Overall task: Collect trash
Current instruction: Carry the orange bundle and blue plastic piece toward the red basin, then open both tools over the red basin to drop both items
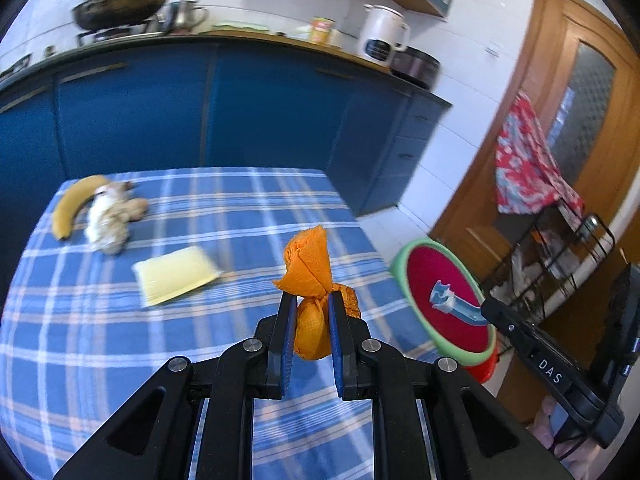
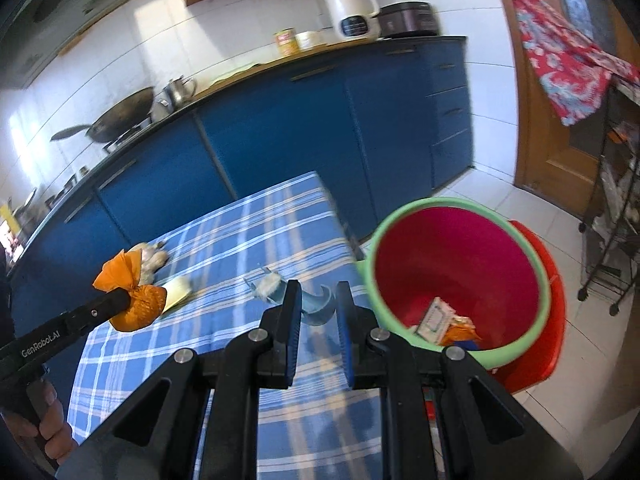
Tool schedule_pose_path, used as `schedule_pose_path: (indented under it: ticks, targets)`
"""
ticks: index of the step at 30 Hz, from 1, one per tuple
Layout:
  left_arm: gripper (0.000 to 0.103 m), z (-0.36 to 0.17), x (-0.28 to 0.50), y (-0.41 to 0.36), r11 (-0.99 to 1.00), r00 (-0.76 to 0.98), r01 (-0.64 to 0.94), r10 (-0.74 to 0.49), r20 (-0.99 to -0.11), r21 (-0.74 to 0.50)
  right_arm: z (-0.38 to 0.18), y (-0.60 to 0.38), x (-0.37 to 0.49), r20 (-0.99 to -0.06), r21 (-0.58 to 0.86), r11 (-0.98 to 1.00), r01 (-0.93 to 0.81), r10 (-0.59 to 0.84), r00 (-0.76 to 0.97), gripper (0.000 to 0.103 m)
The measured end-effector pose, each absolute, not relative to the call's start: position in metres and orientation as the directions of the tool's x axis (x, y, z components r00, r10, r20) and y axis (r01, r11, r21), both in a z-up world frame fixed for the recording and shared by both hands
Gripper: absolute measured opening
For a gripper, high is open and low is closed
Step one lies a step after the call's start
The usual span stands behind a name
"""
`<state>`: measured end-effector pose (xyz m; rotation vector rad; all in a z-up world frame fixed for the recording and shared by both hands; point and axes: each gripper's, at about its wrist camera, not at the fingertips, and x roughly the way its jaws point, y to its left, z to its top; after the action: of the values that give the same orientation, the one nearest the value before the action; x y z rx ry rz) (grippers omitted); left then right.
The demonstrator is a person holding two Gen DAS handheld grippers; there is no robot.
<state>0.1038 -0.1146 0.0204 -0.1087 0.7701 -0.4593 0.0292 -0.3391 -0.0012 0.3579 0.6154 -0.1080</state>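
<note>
My left gripper (image 1: 309, 300) is shut on a crumpled orange napkin (image 1: 310, 276) and holds it above the blue plaid table (image 1: 200, 340); it also shows in the right wrist view (image 2: 134, 298). My right gripper (image 2: 318, 292) is shut on a pale blue curved scrap (image 2: 316, 306), also seen in the left wrist view (image 1: 456, 306), close to the red bin with a green rim (image 2: 460, 280), which stands beside the table's right edge with some trash in it.
On the table lie a banana (image 1: 72, 206), a whitish crumpled wad (image 1: 108, 220) and a yellow sponge (image 1: 176, 274). Blue cabinets (image 1: 200, 112) stand behind. A wire rack (image 1: 560, 264) and a wooden door (image 1: 580, 80) are at the right.
</note>
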Motion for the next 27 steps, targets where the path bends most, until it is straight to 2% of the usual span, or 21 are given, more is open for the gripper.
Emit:
schedule_pose_path:
  ticks: [27]
  targets:
    - [0.015, -0.025, 0.134, -0.286, 0.773, 0.408, 0.591, -0.532, -0.742, -0.229, -0.058, -0.476, 0.021, -0.655, 0.338, 0.814, 0.472, -0.156, 0.739, 0.020]
